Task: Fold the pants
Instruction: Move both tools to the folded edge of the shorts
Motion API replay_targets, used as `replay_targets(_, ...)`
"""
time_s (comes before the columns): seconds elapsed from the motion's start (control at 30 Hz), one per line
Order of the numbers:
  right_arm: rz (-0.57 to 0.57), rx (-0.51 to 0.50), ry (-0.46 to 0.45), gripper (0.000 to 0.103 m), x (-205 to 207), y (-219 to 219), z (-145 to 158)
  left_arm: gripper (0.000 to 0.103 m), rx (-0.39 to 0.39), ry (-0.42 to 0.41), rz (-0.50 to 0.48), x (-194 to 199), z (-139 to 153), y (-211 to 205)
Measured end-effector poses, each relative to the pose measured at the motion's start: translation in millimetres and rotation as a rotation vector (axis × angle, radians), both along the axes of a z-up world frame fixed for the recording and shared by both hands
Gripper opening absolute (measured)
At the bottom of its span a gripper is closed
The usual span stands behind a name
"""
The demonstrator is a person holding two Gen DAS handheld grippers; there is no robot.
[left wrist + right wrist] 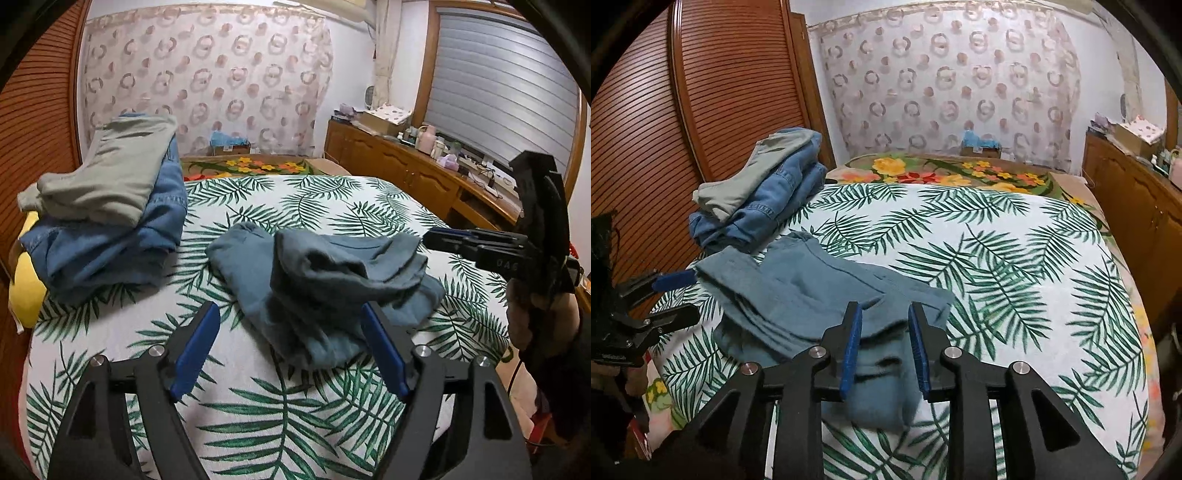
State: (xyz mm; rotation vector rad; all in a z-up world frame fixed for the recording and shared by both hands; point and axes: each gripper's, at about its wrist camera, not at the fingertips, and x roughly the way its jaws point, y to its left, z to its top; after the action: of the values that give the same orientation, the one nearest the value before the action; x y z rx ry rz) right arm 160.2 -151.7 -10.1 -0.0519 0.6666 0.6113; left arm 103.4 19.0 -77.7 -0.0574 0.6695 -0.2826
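Note:
The grey-blue pants [325, 280] lie loosely folded on the palm-leaf bedsheet [280, 417]; they also show in the right wrist view [812, 299]. My left gripper [290, 325] is open, its blue pads on either side of the pants' near edge, holding nothing. My right gripper [884, 325] is part open around a raised fold of the pants, the pads not pressed on it. In the left wrist view the right gripper [443, 236] reaches in from the right at the pants' far corner.
A pile of folded denim and grey-green clothes [110, 214] sits at the bed's left side, also in the right wrist view [764, 192]. A wooden louvred wardrobe [683, 110] stands left. A wooden sideboard [417, 173] with clutter runs along the right. A floral blanket [960, 170] lies beyond.

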Motion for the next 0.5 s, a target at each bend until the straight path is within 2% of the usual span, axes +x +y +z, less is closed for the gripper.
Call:
replay_targets(0.23, 0.005, -0.010, 0.033, 0.032, -10, -17, -9, 0.079, 0.033, 0.026, -0.003, 9, -8, -5)
replay_targets(0.5, 0.090, -0.085, 0.073, 0.037, -2, 2, -14, 0.079, 0.044, 0.020, 0.021, 25, -7, -2)
